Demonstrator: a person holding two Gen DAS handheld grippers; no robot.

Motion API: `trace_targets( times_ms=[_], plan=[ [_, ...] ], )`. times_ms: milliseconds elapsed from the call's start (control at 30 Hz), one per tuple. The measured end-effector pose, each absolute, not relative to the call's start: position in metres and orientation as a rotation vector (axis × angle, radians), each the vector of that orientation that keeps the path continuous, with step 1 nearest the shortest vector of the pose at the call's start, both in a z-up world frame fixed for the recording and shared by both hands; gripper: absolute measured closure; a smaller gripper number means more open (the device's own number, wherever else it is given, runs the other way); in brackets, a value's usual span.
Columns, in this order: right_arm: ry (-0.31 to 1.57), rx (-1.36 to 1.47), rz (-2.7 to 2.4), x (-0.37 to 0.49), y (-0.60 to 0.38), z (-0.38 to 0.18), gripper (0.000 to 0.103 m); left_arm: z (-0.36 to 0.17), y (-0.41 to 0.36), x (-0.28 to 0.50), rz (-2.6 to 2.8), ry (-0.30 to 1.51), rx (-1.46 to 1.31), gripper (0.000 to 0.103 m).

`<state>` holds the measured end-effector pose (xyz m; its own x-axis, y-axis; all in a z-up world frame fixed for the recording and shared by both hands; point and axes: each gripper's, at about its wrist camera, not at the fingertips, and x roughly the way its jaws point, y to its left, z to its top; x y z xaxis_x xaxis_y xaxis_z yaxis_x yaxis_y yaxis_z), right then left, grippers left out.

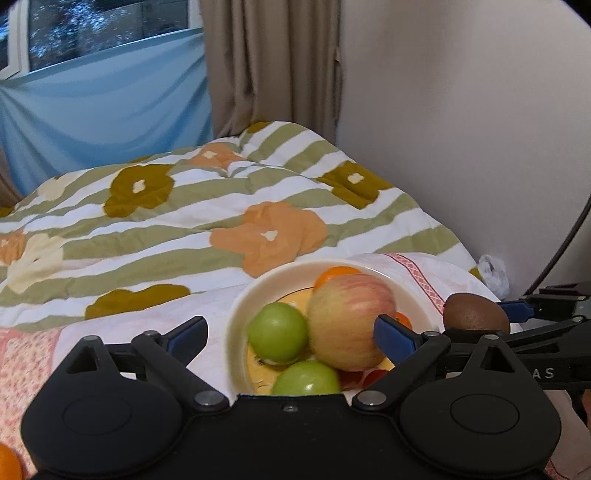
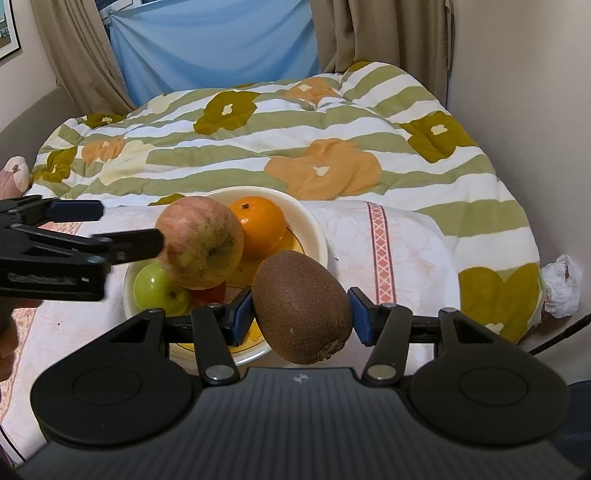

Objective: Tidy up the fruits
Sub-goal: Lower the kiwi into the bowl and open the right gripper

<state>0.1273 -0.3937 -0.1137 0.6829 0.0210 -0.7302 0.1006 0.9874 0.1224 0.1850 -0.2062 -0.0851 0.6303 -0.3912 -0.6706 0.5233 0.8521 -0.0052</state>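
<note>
Fruit fills a cream bowl [image 2: 314, 225] that stands on a pale floral cloth [image 2: 406, 251] spread over the foot of a bed. Left gripper [image 1: 291, 336]: its blue-padded fingers [image 1: 393, 334] stand wide apart above the bowl with nothing gripped; the right-hand pad shows just at the side of the red-and-yellow apple [image 1: 351, 321], the left-hand pad well clear over the cloth. Whether that pad touches the apple cannot be told. Right gripper [image 2: 301, 314]: its fingers [image 2: 242, 314] are closed on a brown kiwi [image 2: 301, 314], one blue pad pressed to each side, the kiwi held above the near rim of the bowl with its stem end toward the camera.

Seen from the right wrist, the left gripper's black arm crosses the left side of the bowl and hides part of it; the kiwi hides the near right part of the bowl.

Contents of the bowl: one large apple on top, two green apples [image 1: 279, 332] beneath and in front of it, one orange [image 2: 258, 225] at the far side, and small red-orange pieces low down, too hidden to name. A further orange fruit [image 1: 7, 461] shows at the lower left edge of the left-wrist view, outside the bowl.

Surroundings: a striped, flowered quilt [image 2: 258, 147] beyond the cloth, beige curtains [image 2: 369, 33], a blue sheet [image 2: 214, 44] across the window, and a crumpled white plastic bag [image 2: 561, 284] against the wall.
</note>
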Motion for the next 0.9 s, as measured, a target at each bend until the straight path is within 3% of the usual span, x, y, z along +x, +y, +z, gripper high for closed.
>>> trace_targets(
  times_ms=[533, 567, 600, 667, 900],
  plan=[
    [0.851, 0.010, 0.034, 0.151, -0.355, -0.133, 0.033, -0.079, -0.151, 0.173, -0.391, 0.736, 0.141, 0.004],
    [0.847, 0.003, 0.037, 0.152, -0.353, -0.134, 0.029, -0.079, -0.147, 0.172, -0.383, 0.737, 0.139, 0.004],
    [0.836, -0.005, 0.036, 0.151, -0.351, -0.133, 0.015, -0.080, -0.145, 0.172, -0.375, 0.739, 0.137, 0.004],
    [0.809, -0.031, 0.028, 0.149, -0.348, -0.130, 0.000, -0.080, -0.140, 0.170, -0.361, 0.742, 0.134, 0.004],
    [0.801, -0.041, 0.032, 0.145, -0.345, -0.125, 0.000, -0.078, -0.132, 0.169, -0.325, 0.737, 0.121, 0.004]
  ],
)
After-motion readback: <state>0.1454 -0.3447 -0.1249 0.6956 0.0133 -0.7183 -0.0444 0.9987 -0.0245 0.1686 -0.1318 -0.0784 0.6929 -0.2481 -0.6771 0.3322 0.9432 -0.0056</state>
